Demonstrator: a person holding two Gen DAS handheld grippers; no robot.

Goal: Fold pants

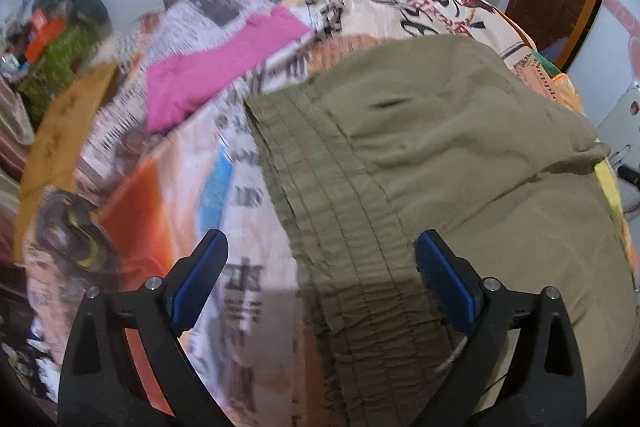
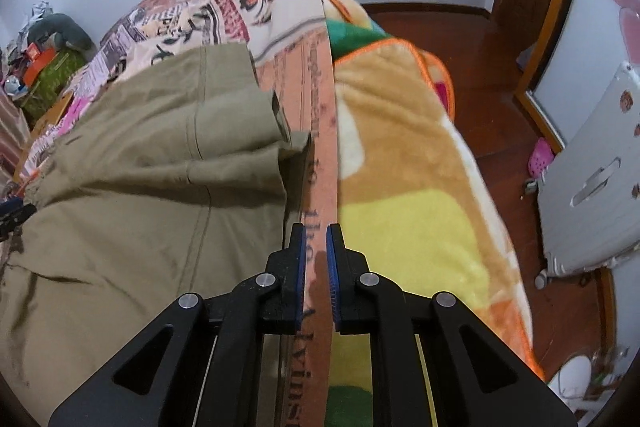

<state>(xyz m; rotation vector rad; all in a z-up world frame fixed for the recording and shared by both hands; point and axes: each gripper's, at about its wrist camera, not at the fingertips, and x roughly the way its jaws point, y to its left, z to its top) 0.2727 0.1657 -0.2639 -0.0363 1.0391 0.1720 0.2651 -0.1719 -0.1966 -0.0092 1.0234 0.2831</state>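
Newsprint-style lettering on the bedsheet, blurred, perhaps "to" the only legible word.

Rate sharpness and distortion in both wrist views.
Left wrist view: motion blur smears the printed bedsheet and pink garment; the khaki pants are sharper. Right wrist view: crisp throughout. Both show fisheye bending and dark corner vignetting.

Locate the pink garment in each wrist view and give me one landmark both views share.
Left wrist: the pink garment lies upper left on the printed bedspread, apart from the khaki pants.
Right wrist: only a pink sliver at the far left, beyond the pants.
Shared landmark: the khaki pants.
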